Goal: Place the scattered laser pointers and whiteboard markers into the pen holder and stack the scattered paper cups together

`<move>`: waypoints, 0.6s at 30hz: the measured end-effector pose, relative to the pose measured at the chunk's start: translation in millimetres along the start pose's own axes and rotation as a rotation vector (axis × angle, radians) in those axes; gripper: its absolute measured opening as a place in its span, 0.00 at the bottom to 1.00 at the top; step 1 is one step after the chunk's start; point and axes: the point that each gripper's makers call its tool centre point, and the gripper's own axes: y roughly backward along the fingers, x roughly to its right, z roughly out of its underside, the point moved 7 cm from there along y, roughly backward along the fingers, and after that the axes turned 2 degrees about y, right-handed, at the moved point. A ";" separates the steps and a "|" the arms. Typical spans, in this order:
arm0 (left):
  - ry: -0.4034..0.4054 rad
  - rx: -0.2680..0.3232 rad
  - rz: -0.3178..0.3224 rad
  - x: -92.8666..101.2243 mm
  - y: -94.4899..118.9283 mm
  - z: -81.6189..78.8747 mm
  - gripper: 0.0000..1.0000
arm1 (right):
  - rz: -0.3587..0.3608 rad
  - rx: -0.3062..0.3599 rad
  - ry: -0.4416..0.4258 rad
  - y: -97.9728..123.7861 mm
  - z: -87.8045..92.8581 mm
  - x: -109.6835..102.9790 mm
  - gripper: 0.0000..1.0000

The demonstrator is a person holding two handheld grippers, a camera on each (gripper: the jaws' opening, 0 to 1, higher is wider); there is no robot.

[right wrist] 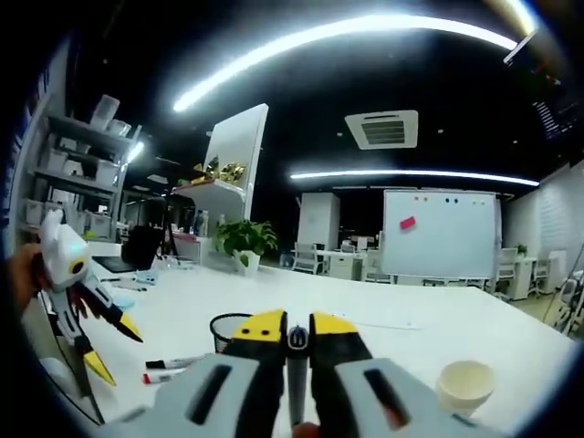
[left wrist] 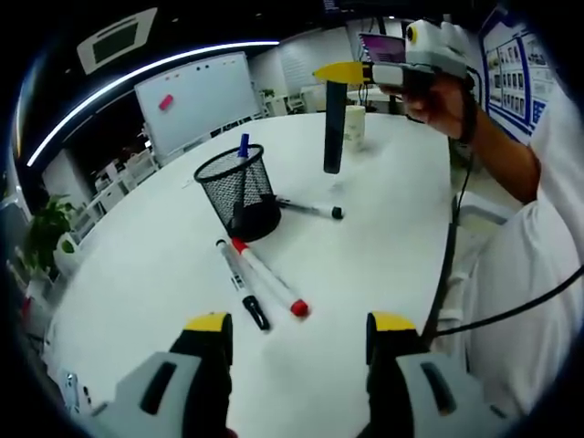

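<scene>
Left gripper view: right gripper [left wrist: 339, 73] pinches a dark laser pointer [left wrist: 334, 128] above and beyond the pen holder [left wrist: 240, 192]; keep it upright, centre over the rim. Left gripper [left wrist: 299, 326] spread.

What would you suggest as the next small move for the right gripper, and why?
Probably carry it over the mesh pen holder and lower it in. The right gripper is shut on a dark laser pointer, hanging upright above the white table, beyond the holder. A blue marker already stands inside; the left gripper is open over the red marker and black marker.
</scene>
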 end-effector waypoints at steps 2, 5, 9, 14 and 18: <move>-0.001 0.000 0.000 0.3 -0.2 -0.2 0.60 | -0.002 0.006 0.003 0.4 -1.6 -0.2 0.10; -0.002 0.000 0.001 0.8 -0.3 -0.2 0.60 | -0.004 0.011 0.005 0.1 -3.7 -0.2 0.10; -0.002 0.000 0.001 0.6 -0.4 0.1 0.60 | -0.005 0.017 0.009 -0.7 -7.0 0.3 0.10; -0.002 -0.002 0.001 0.5 -0.3 0.5 0.60 | -0.014 0.027 0.017 -3.0 -11.5 -0.6 0.10; -0.002 -0.004 0.002 0.9 -0.4 0.8 0.60 | -0.022 0.042 0.030 -3.5 -17.9 -3.6 0.10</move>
